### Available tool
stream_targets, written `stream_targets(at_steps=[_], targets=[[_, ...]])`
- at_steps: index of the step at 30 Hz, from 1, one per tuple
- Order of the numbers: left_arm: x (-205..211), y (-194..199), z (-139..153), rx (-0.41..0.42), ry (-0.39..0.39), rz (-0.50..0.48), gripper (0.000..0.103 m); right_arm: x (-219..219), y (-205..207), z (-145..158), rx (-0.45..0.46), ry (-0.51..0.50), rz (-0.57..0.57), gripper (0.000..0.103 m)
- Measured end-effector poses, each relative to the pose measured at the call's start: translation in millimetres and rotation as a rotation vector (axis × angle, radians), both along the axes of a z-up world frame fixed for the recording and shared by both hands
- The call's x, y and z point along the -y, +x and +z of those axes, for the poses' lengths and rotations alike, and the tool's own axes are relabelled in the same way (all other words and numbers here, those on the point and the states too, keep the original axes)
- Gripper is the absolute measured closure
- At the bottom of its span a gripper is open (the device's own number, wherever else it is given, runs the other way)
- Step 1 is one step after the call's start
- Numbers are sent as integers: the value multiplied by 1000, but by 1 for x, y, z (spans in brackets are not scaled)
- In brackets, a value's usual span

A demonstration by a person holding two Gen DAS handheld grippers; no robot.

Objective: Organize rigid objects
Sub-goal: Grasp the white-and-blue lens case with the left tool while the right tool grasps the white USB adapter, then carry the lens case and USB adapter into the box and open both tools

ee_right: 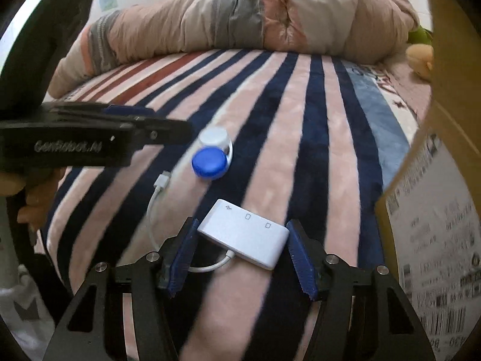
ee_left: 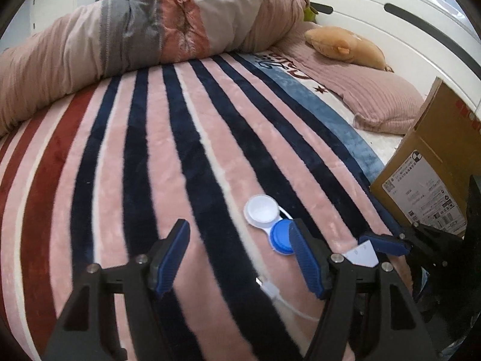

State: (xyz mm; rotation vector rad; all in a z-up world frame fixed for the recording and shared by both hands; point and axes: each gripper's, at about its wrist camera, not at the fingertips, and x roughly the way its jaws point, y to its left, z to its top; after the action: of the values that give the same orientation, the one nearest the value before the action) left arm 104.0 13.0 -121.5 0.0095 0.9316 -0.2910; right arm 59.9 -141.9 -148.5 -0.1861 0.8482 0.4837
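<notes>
Right claw point(ee_right: 240, 255) is half-open straddling the white adapter hub point(ee_right: 245, 234), pads not clearly pinching, so I'd square up and squeeze across its short sides, while the left claw point(ee_left: 240, 255) sits wide, empty, contact lens case point(ee_left: 269, 225) just ahead by its right pad.

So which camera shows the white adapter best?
The right wrist view: the white adapter lies whole between the right gripper fingers, cable included. The left wrist view catches only a corner behind a finger.

cardboard box point(ee_right: 436, 225) cut off by frame edge; label print blurred
</notes>
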Motion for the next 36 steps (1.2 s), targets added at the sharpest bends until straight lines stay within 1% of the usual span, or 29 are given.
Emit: stream_targets(at_steps=[5, 9, 13, 15, 21, 22, 23, 25, 29, 32, 36], targets=[[16, 9, -14, -26, 26, -32, 38, 9, -5, -4, 21, 22, 10, 46], [26, 15, -23, -37, 10, -72, 38, 16, -4, -6, 14, 55, 16, 46], [34, 16, -27, -36, 21, -97, 43, 13, -3, -7, 24, 54, 26, 46], [38, 16, -28, -25, 39, -92, 43, 13, -4, -7, 24, 59, 29, 46], [40, 19, -26, -1, 19, -74, 43, 15, -3, -7, 21, 65, 32, 46], [40, 21, -28, -6, 24, -63, 44, 14, -3, -7, 20, 66, 32, 46], [39, 22, -29, -11, 29, -49, 54, 15, -3, -8, 20, 66, 31, 46], [40, 24, -31, -5, 66, -20, 67, 14, -2, -7, 20, 64, 29, 46], [37, 21, -28, 0, 55, -13, 71, 13, -3, -7, 20, 56, 23, 46], [28, 15, -23, 9, 39, -1, 73, 9, -6, -4, 27, 30, 24, 47], [14, 1, -10, 39, 24, 16, 73, 5, -13, 4, 37, 23, 22, 47]])
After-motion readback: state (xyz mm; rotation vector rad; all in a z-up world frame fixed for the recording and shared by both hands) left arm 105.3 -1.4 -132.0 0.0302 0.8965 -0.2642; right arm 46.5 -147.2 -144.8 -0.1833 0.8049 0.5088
